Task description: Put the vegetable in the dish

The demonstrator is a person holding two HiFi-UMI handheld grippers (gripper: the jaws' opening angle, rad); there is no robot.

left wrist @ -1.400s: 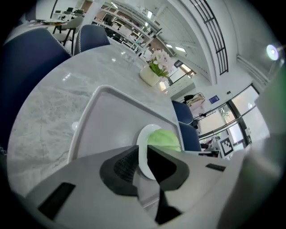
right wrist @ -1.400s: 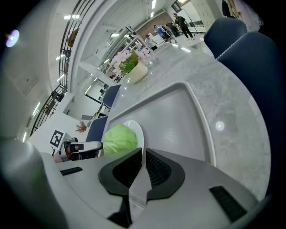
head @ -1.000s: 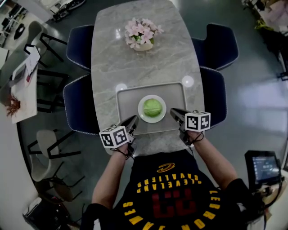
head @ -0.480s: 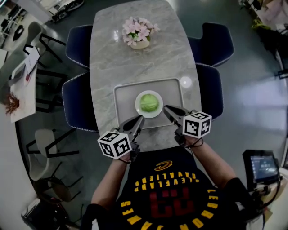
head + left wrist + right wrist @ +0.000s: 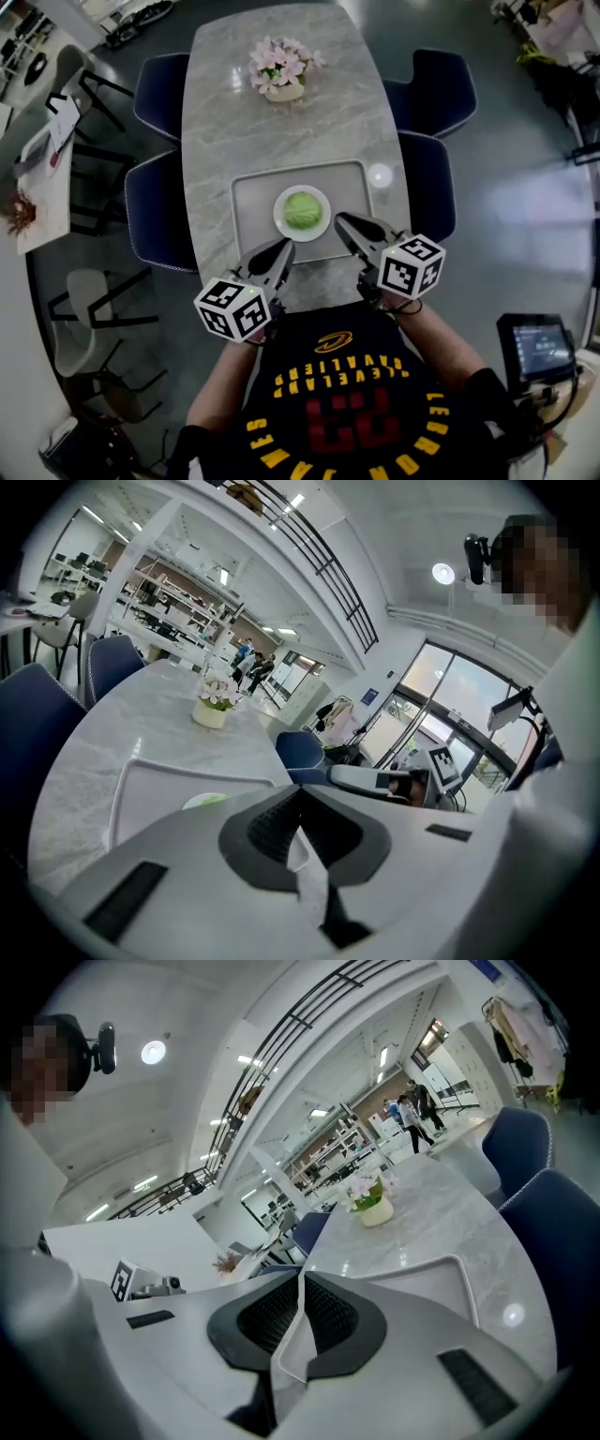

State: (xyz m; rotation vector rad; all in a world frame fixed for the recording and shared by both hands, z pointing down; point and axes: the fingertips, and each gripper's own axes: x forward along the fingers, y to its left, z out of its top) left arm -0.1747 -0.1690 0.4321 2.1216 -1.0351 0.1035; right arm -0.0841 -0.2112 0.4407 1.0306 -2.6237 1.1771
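Observation:
A green round vegetable [image 5: 302, 209] lies in a white dish [image 5: 283, 223] on a grey tray [image 5: 251, 202] on the marble table. Both grippers hang over the table's near edge, short of the dish. My left gripper [image 5: 281, 248] points at the tray's near left corner, with its jaws shut and nothing in them. Off the tray's near right side, my right gripper [image 5: 345, 223] is also shut and empty. In the left gripper view, a sliver of the dish [image 5: 204, 801] peeks over the left gripper [image 5: 298, 790]. The right gripper view shows the right gripper [image 5: 302, 1275] and the tray [image 5: 441, 1283].
A vase of pink flowers [image 5: 279, 67] stands at the table's far end. Dark blue chairs [image 5: 155, 211] flank both long sides of the table [image 5: 216, 122]. A small round white disc [image 5: 380, 174] lies right of the tray.
Both grippers have drawn back from the dish towards the person and risen, their marker cubes now larger in view. The vegetable stays in the dish.

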